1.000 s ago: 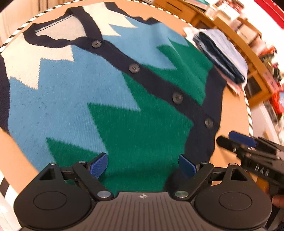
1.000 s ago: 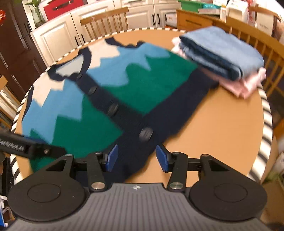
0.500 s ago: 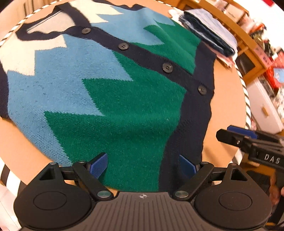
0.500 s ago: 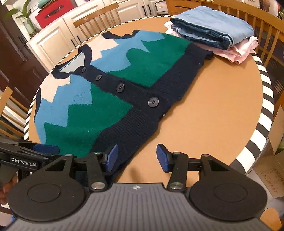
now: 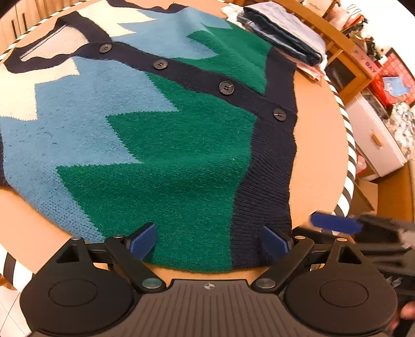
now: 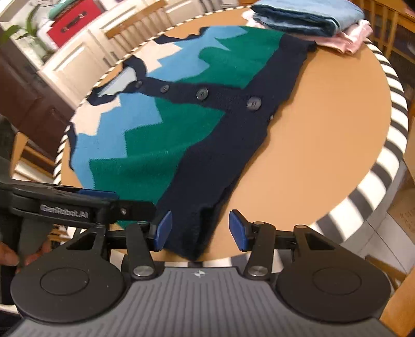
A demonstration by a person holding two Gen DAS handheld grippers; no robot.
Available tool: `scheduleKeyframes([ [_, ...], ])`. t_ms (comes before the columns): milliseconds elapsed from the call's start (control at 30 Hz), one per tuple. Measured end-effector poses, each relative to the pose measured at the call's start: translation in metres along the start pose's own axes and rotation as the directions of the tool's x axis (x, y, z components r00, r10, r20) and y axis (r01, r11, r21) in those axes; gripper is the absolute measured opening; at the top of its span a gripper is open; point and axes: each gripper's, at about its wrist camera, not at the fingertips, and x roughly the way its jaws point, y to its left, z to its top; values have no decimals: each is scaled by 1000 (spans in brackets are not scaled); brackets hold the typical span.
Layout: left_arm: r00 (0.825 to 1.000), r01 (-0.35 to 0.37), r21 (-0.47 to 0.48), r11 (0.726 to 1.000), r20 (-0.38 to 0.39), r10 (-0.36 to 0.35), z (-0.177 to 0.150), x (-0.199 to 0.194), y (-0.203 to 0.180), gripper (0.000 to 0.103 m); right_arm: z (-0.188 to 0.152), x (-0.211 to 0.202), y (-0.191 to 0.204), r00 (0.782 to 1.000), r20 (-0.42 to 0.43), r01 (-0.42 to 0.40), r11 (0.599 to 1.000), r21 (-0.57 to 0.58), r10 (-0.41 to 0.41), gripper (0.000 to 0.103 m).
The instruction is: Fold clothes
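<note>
A knitted cardigan (image 5: 160, 134) in cream, light blue, green and navy lies buttoned and flat on the round wooden table (image 5: 316, 145); it also shows in the right wrist view (image 6: 166, 134). My left gripper (image 5: 208, 239) is open, its fingers straddling the green part of the hem at the near table edge. My right gripper (image 6: 199, 229) is open over the navy hem corner, which hangs slightly over the edge. The right gripper shows in the left wrist view (image 5: 337, 224). The left gripper shows in the right wrist view (image 6: 98, 198).
A stack of folded clothes (image 6: 311, 18), blue on pink, sits at the table's far right; it shows in the left wrist view (image 5: 285, 33). The table rim is striped black and white (image 6: 394, 103). Wooden chairs (image 6: 145, 23) and white cabinets stand behind.
Both grippers have drawn back toward the near hem of the cardigan and come closer together. The cardigan lies as before. Both grippers stay open.
</note>
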Motion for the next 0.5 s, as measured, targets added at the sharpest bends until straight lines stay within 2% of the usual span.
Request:
scheduleKeyframes([
  [100,999,30,18,999,13,-30,-4,-5,9,86,-13,-4,5,998,42,51,992,119,-56,51],
  [167,1000,13,52,999,26,-14,-7,-5,11,85,-24,-8,3,996,63,51,979,195,-65,51],
  [233,999,-9,89,996,41,6,-10,-5,13,78,-35,-10,3,993,72,68,966,249,-89,51],
  [267,999,-21,107,994,49,16,-12,-5,13,71,-40,-11,3,992,77,70,957,282,-95,52],
  [300,997,-52,123,991,60,45,-12,-5,12,55,-46,-12,0,993,87,52,945,322,-84,54],
  [367,992,-109,145,983,73,99,-10,-4,9,44,-57,-12,-8,992,122,-23,899,437,-34,54],
  [500,995,-98,141,985,48,92,-5,-4,12,44,-79,-4,-24,980,194,-157,746,647,37,53],
])
